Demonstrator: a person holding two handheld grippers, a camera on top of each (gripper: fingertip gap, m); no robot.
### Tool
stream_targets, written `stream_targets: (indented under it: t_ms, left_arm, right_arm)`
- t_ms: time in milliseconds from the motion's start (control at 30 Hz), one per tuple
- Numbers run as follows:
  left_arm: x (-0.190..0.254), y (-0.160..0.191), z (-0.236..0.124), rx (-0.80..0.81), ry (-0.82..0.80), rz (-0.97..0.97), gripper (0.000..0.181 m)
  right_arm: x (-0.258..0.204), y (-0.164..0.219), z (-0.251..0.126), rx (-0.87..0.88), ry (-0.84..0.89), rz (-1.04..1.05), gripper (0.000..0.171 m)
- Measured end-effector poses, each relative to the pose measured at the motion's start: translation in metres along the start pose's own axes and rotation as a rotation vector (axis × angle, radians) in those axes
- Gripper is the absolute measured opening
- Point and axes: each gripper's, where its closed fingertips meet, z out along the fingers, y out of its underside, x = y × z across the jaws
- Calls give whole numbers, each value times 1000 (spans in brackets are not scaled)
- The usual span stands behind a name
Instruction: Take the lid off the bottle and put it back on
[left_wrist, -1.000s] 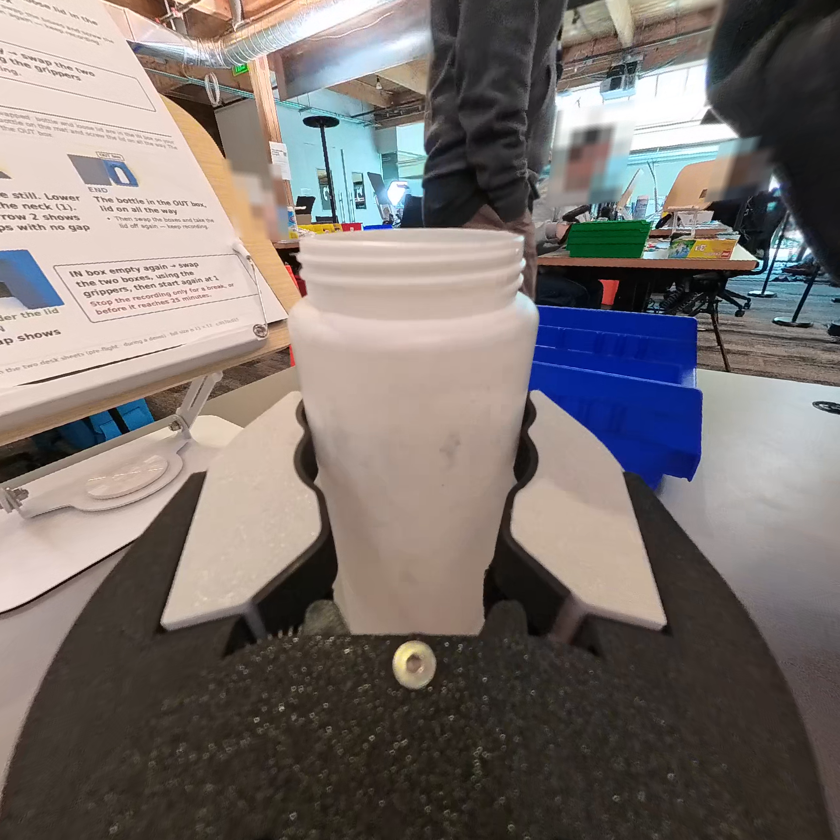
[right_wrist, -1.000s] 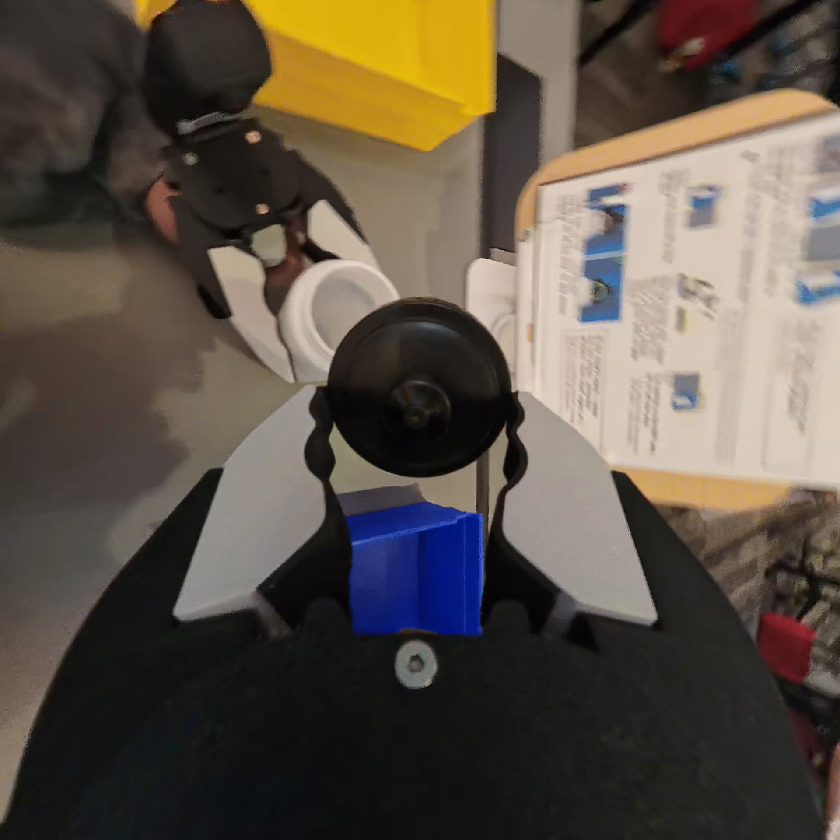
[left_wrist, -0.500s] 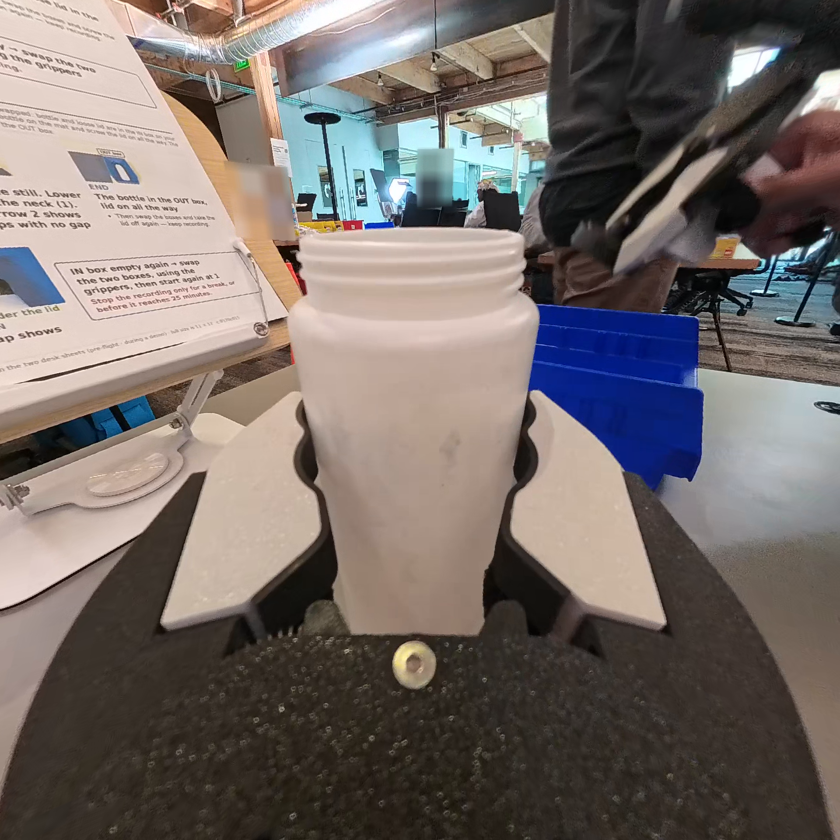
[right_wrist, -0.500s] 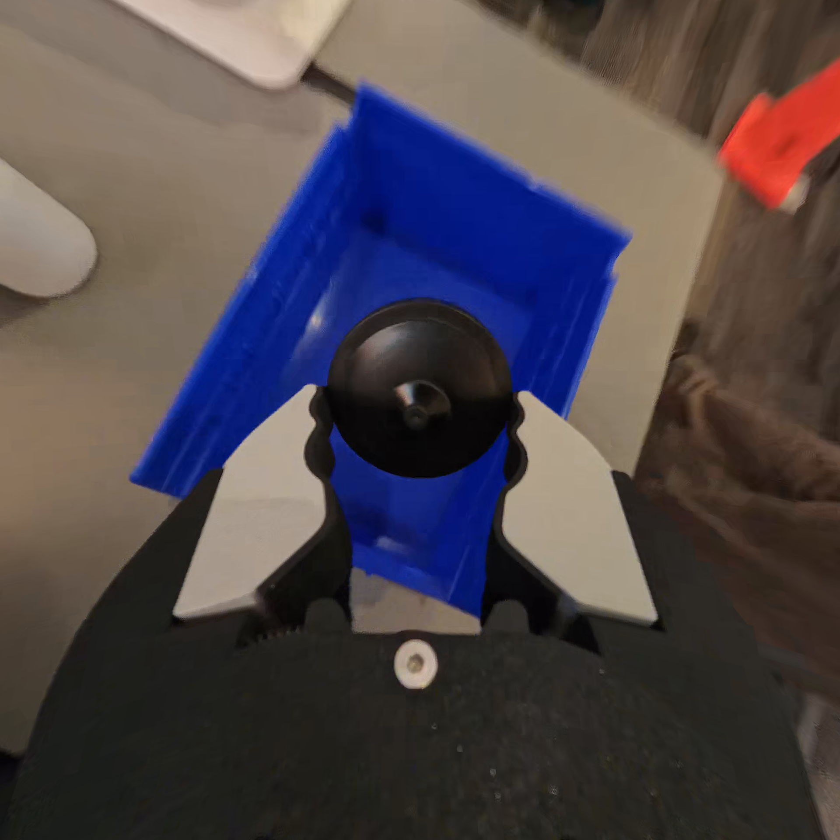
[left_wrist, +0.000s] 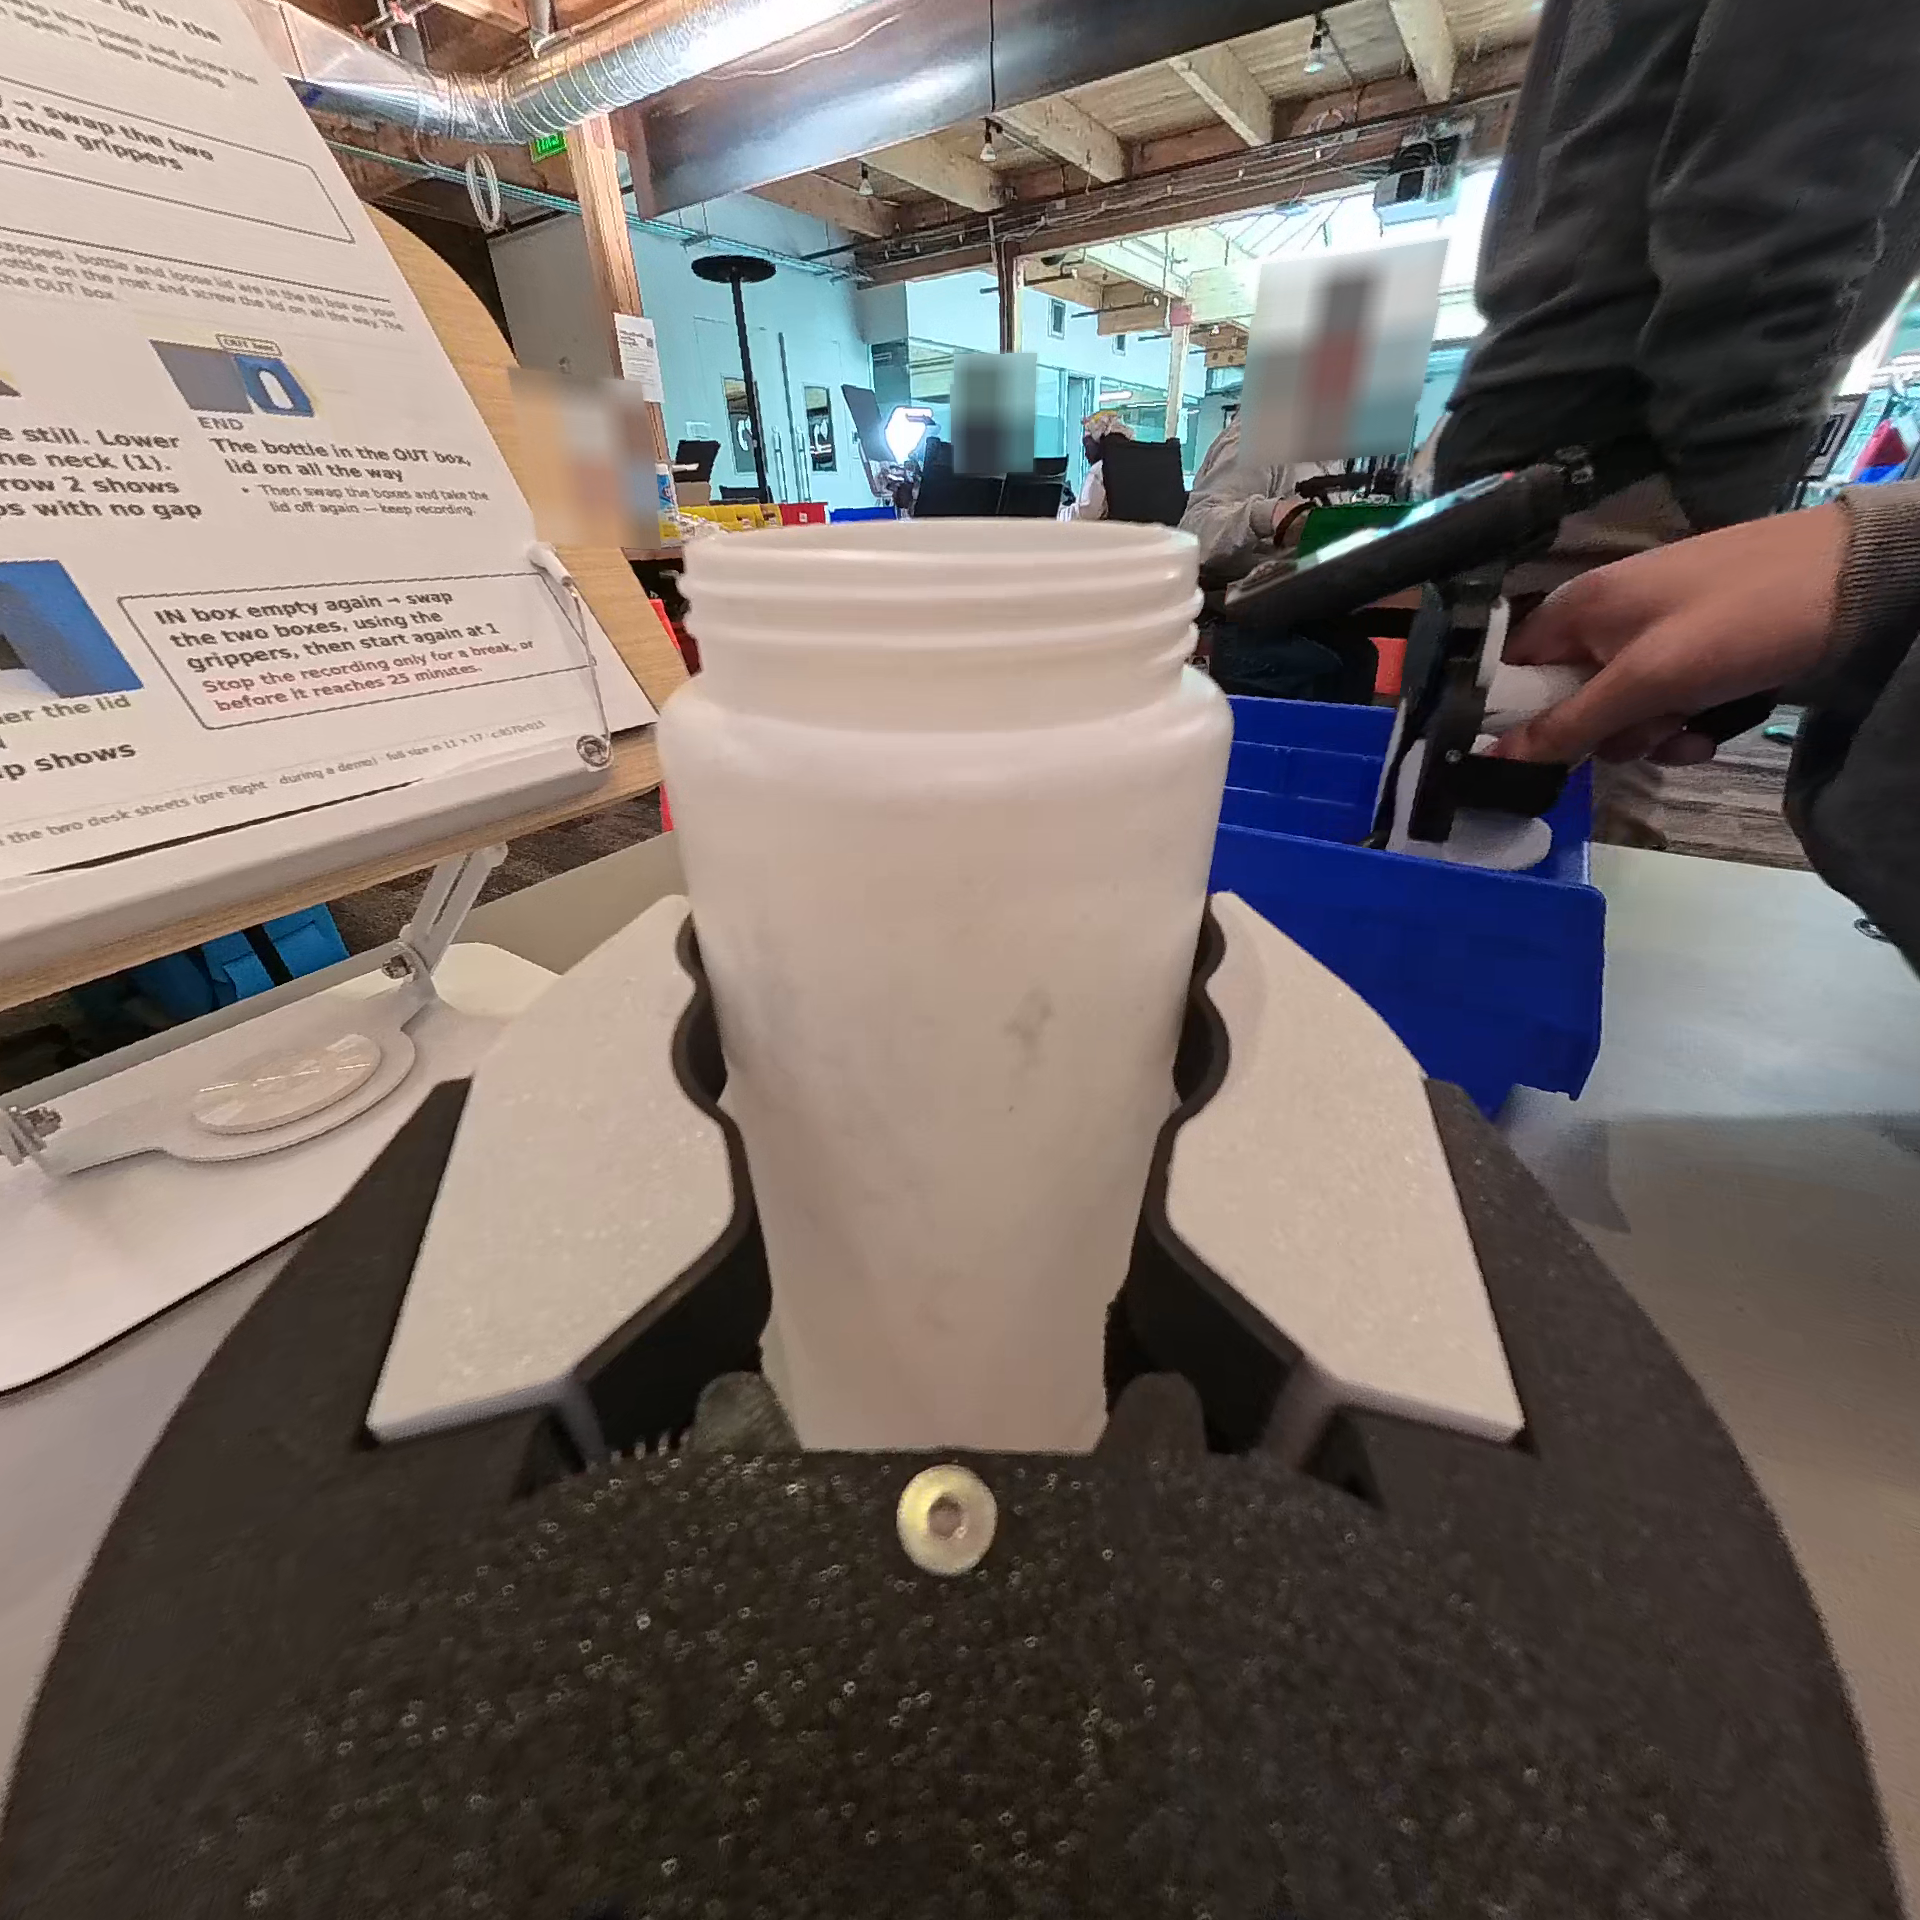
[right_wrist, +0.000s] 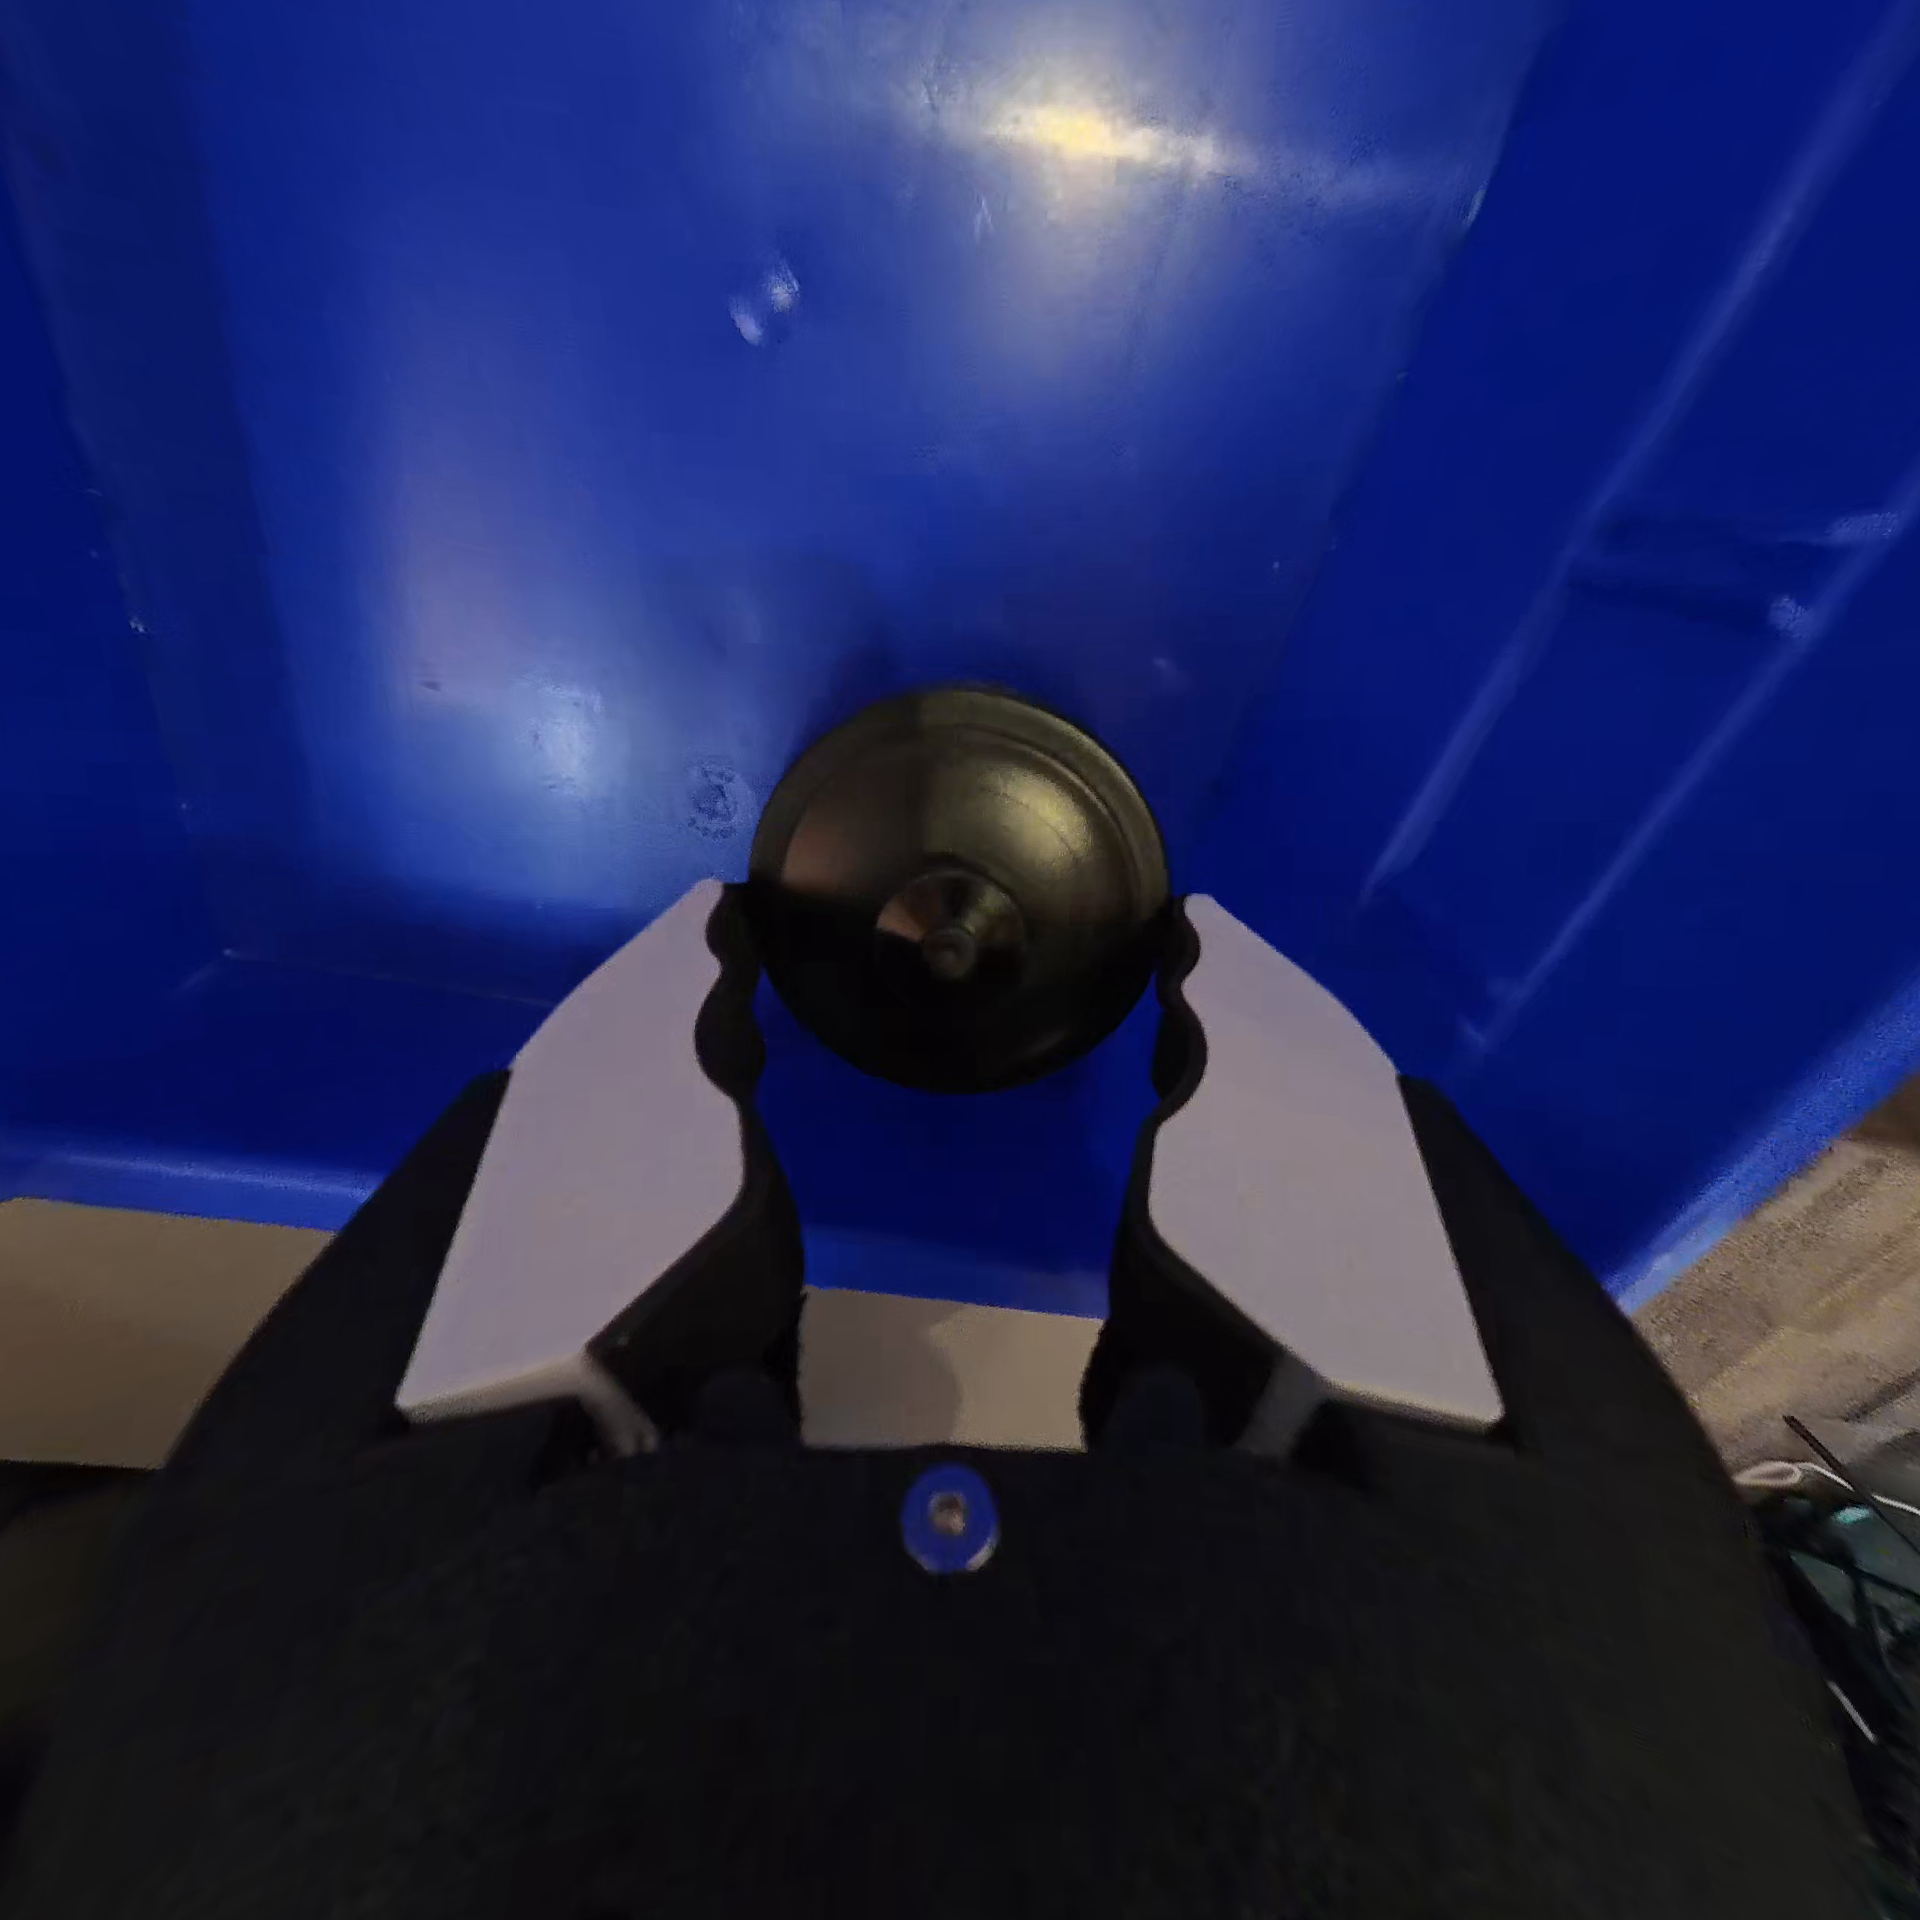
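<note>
Left tool (left_wrist: 948, 1049) around upright, uncapped bottle (left_wrist: 940, 935).

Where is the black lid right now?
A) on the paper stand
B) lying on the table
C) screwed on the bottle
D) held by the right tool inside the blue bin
D: the right tool grips the lid down inside the blue bin; the bottle neck is bare.

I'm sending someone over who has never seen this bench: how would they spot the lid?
Find the blue bin on the grey table, to the right of the open white bottle clamped in the left gripper. The right gripper, lowered into that bin, grips the lid, a round black disc with a small centre nub.
</note>
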Motion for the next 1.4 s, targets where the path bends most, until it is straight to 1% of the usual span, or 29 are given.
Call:
stream_targets:
  t_ms: [133, 233, 367, 400, 433, 500, 567, 600, 700, 767, 800, 933, 967, 1000, 1033, 1100, 1133, 1167, 1267, 1333, 1367, 1400]
  left_arm:
    - [0, 0, 0, 0, 0, 0, 86]
    - [0, 0, 0, 0, -1, 0, 86]
    - [0, 0, 0, 3, 1, -1, 86]
    - [1, 0, -1, 2, 3, -1, 86]
    - [1, 1, -1, -3, -1, 2, 86]
    - [-1, 4, -2, -20, -21, 14, 86]
    - [2, -3, -4, 1, -22, 23, 97]
    - [2, -7, -6, 2, -31, 26, 100]
    - [6, -20, -17, -5, -54, -27, 100]
    - [9, -22, -31, -39, -89, -80, 99]
    - [13, -21, -40, -67, -101, -104, 98]
    - [38, -6, -88, -257, -159, -161, 96]
    - [46, -2, -104, -303, -176, -177, 93]
    - [54, 2, -121, -343, -199, -205, 93]
    - [63, 4, -138, -367, -210, -246, 93]
    - [82, 7, -172, -379, -226, -335, 92]
    - [90, 10, -187, -376, -240, -371, 91]
    - [98, 12, -202, -370, -256, -401, 91]
    - [111, 21, -237, -314, -323, -444, 90]
    - [116, 31, -255, -287, -361, -468, 90]
    - [118, 33, -261, -272, -366, -485, 90]
    - [120, 31, -266, -258, -364, -500, 90]
  right_arm:
    - [-4, -2, 8, -50, 1, -10, 75]
    - [-5, 4, 16, -88, 19, -25, 75]
    - [-5, 2, 16, -43, 15, -3, 75]
    - [-5, 2, 15, -28, 20, -1, 77]
    - [-4, 3, 12, -14, 29, -1, 83]
    - [-5, 3, -1, 62, 47, -1, 92]
    - [-9, 2, -22, 191, 44, 4, 93]
    - [-14, 0, -36, 283, 30, -7, 94]
    - [-38, -11, -80, 630, -32, -57, 94]
    - [-67, -18, -111, 874, -106, -109, 98]
    - [-87, -21, -126, 999, -159, -139, 96]
    - [-167, -25, -180, 1523, -341, -279, 97]
    - [-184, -26, -188, 1613, -369, -276, 94]
    - [-200, -29, -190, 1663, -389, -277, 90]
    - [-214, -35, -187, 1662, -406, -265, 87]
    - [-243, -54, -170, 1569, -438, -233, 91]
    - [-254, -65, -160, 1513, -439, -207, 91]
    - [-264, -77, -154, 1479, -448, -184, 94]
    - [-293, -112, -140, 1421, -493, -166, 99]
    - [-309, -134, -133, 1395, -504, -178, 102]
    - [-314, -143, -129, 1383, -488, -196, 97]
    - [-318, -149, -125, 1372, -466, -222, 87]
